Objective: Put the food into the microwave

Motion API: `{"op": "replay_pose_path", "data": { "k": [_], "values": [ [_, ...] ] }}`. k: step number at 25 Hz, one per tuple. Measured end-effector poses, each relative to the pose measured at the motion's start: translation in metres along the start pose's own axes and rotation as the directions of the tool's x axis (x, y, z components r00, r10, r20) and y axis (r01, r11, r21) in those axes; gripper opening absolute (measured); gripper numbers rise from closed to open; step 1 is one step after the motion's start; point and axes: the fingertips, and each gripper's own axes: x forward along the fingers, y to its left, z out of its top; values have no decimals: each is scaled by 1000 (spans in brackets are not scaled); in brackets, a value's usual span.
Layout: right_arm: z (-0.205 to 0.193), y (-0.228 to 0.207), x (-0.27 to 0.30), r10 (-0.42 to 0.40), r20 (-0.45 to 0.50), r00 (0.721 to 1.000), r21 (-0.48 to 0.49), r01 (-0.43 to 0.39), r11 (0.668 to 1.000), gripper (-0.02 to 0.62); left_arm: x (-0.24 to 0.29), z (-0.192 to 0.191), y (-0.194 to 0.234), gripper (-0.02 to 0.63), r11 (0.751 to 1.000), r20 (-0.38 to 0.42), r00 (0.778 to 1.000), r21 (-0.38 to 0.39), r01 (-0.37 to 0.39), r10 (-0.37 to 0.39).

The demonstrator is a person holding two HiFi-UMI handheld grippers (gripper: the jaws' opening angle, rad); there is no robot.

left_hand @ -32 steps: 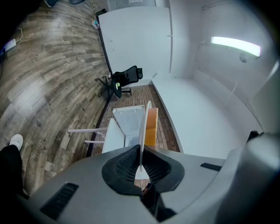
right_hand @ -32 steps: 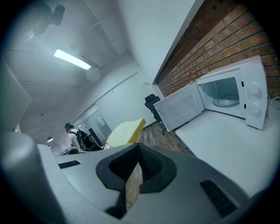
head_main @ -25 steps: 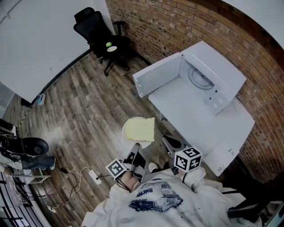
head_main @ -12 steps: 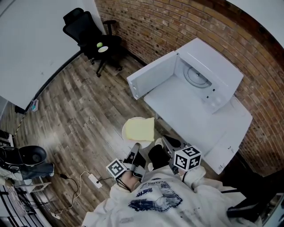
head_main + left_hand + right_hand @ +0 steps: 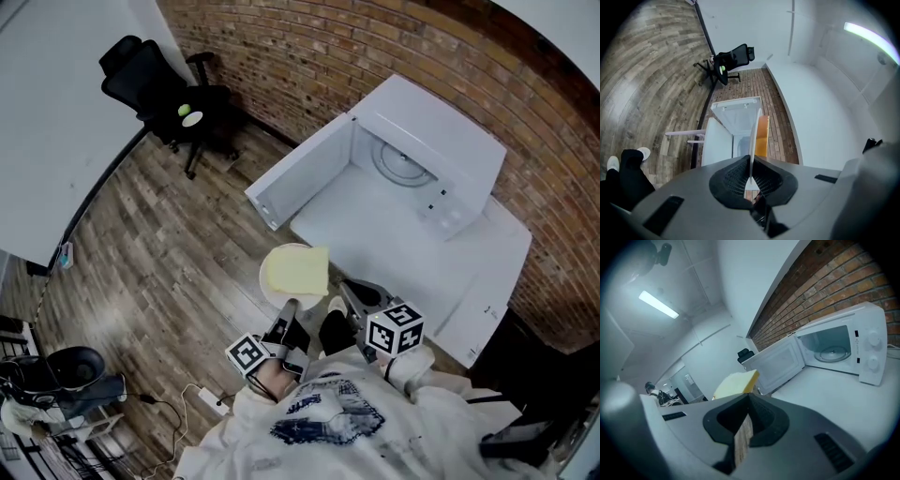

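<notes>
One plate (image 5: 270,284) with the yellow food (image 5: 296,270) is clamped by its rim in the left hand-held gripper (image 5: 287,315), short of the open microwave (image 5: 427,155), and should be kept level past the door (image 5: 302,174), while the right hand-held gripper (image 5: 358,300) is held closed, empty.

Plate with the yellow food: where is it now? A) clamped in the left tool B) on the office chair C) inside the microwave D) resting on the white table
A: the left gripper view shows the plate edge-on between the jaws of the left tool, and the head view shows it outside the open microwave.
</notes>
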Motion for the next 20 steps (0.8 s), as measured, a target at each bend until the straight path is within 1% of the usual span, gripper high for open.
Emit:
{"op": "replay_pose_path", "data": {
  "k": [5, 10, 15, 20],
  "values": [
    [20, -26, 15, -50, 26, 998, 28, 50, 998, 14, 44, 8, 1, 18, 1000, -75, 997, 0, -8, 8],
    [43, -57, 22, -105, 47, 993, 65, 102, 993, 14, 89, 9, -2, 18, 1000, -154, 988, 9, -19, 20],
    [67, -85, 26, -149, 76, 986, 96, 142, 985, 14, 134, 5, -11, 18, 1000, -223, 975, 14, -22, 24],
    [89, -122, 25, -198, 107, 974, 141, 182, 973, 14, 181, -4, -15, 18, 999, -303, 952, 34, -24, 33]
  ]
}}
